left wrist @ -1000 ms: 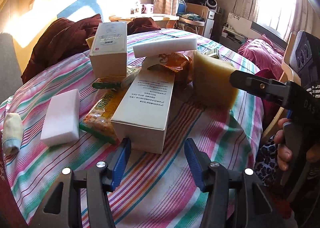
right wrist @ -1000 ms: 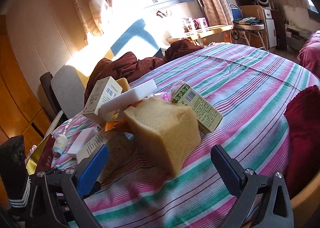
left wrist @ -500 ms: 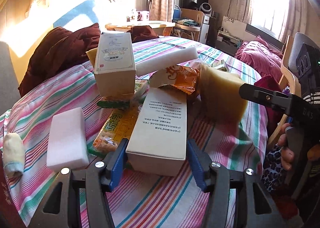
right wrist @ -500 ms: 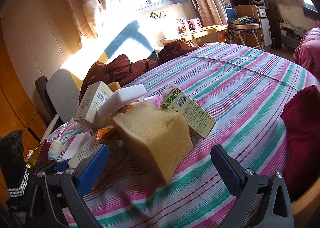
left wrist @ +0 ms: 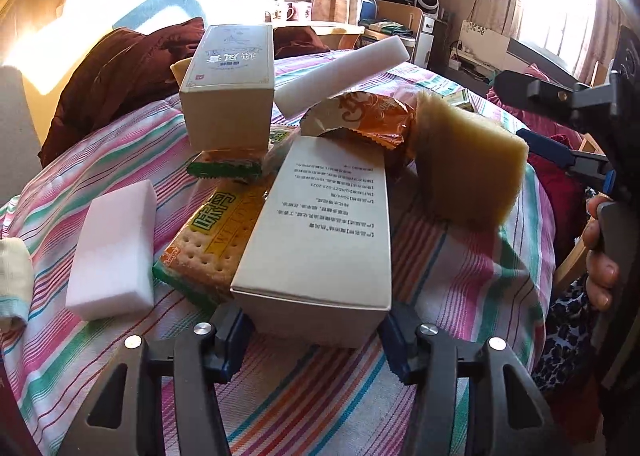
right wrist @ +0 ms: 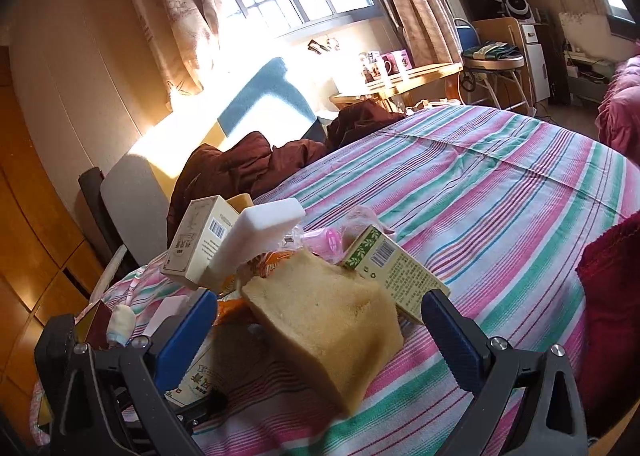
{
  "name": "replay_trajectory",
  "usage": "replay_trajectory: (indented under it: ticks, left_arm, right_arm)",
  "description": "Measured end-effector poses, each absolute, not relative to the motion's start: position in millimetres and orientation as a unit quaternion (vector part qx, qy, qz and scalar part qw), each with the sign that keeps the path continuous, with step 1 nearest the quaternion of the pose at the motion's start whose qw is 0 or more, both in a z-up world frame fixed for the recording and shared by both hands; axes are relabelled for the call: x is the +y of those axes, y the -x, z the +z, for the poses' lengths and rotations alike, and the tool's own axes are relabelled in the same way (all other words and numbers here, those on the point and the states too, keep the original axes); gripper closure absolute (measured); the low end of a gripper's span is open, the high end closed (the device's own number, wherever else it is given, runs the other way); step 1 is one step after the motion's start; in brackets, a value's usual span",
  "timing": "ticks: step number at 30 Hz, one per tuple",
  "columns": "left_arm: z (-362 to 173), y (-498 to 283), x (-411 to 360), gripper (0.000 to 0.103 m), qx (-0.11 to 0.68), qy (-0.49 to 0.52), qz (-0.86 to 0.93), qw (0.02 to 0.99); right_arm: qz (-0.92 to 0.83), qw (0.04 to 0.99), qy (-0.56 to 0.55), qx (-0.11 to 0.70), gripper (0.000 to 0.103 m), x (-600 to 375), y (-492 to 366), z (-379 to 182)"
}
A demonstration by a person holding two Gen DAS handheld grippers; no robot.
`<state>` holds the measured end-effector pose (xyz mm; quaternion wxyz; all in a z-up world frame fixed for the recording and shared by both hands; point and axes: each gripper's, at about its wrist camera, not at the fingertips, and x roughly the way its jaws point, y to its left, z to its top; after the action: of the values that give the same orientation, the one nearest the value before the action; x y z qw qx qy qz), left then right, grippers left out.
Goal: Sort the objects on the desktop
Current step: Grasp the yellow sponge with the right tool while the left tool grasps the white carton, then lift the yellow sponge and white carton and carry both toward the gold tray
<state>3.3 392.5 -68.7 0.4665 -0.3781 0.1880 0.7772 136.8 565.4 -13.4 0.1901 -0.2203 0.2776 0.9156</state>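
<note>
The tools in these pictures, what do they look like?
The left tool and the right tool look alike: black plastic frames with triangular cut-outs, silver screw heads, and two fingers with ribbed blue pads. The hand holds a black handle, with a dark, light-spotted garment just below it.

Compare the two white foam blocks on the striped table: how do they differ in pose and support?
The near white foam block lies flat on the striped tablecloth; the far white foam block is tilted, propped on the pile. The near one stands apart; the far one touches the orange snack packet. Both are plain white rectangular blocks.
</note>
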Motion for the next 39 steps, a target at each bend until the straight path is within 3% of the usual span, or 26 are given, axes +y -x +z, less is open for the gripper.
replay_trajectory:
  ticks: [14,26,32,39]
  left_arm:
    - [-58,-18,324,0.049,0.149,0.363,0.798,0.458]
    - [-57,-24,246,0.049,0.116,0.368,0.840,0.380]
    - [-63,-25,243,0.049,0.106,0.368,0.843,0.378]
    - [-65,-26,243,0.043,0.095,0.361,0.843,0.386]
  right_arm:
    - [0.905,0.118,0.244,0.329,0.000,543,-132,-25]
    - [0.903,-0.070,0.278,0.321,0.000,463,-111,-14]
    - [0.913,-0.051,0.306,0.264,0.000,449,-119,-11]
    - [0.940,0.089,0.309,0.115,0.000,442,-130,0]
